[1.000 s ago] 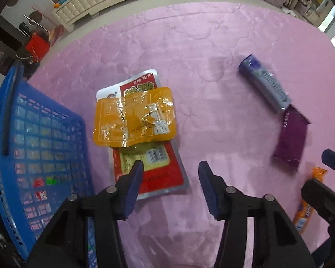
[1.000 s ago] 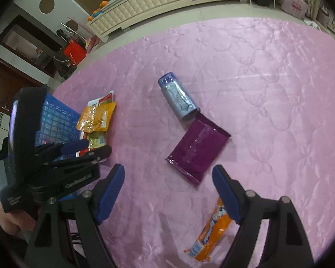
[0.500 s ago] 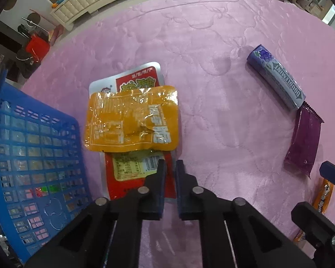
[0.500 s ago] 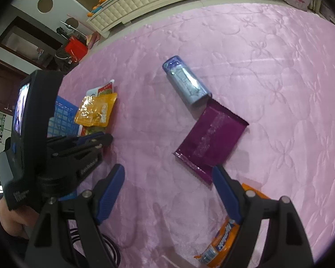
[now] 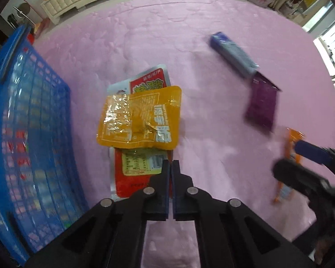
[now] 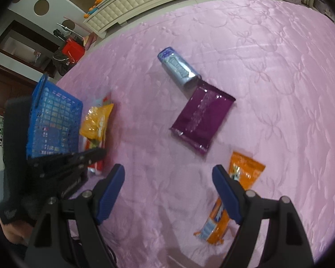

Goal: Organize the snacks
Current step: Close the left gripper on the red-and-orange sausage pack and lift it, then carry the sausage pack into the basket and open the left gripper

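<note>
Five snacks lie loose on the pink quilted cover (image 6: 268, 67): one yellow pouch (image 5: 140, 120) resting on one red pouch (image 5: 131, 178), one blue roll (image 5: 234, 54) far right touching one purple pouch (image 5: 261, 105), and one orange packet (image 6: 245, 167) nearest on the right. One blue basket (image 5: 33, 111) stands at the left, just beside the stacked pair; red shows through its mesh, too blurred to count.

The pick-up of the red pouch looks to be the step in hand. The left gripper (image 5: 170, 164) has just been closing and its jaws now meet at that pouch's near right corner. I cannot tell whether they nip its edge. The right gripper (image 6: 167, 169) hangs wide apart and empty beside the orange packet.

Next, I'd judge, comes a lift leftward into the basket, minding the yellow pouch on top.
</note>
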### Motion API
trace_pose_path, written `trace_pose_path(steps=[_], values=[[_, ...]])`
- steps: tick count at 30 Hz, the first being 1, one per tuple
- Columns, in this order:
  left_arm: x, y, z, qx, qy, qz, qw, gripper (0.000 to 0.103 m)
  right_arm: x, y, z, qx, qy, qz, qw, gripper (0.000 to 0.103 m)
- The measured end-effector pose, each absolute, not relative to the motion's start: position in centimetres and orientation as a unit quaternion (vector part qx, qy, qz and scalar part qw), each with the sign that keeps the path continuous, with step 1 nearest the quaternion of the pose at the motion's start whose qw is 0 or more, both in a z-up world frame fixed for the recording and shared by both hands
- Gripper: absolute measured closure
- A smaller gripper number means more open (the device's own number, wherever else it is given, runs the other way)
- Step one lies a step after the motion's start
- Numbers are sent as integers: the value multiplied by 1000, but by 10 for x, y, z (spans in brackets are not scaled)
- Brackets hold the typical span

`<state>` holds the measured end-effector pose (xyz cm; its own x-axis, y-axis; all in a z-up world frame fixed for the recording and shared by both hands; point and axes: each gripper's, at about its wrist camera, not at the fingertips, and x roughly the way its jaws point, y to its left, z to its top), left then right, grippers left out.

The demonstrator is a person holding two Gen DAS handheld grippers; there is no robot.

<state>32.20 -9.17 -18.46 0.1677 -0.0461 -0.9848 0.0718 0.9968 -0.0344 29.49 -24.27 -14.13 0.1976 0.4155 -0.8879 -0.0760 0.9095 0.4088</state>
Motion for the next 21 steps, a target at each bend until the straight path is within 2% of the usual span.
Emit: trace_pose_path(steps=[7, 21], values=[[273, -89, -141, 3, 609, -90, 788, 103, 278, -236, -114, 126, 600, 151, 775, 19], [246, -65, -73, -21, 539, -127, 832, 103, 250, -203, -56, 92, 573, 140, 802, 19]])
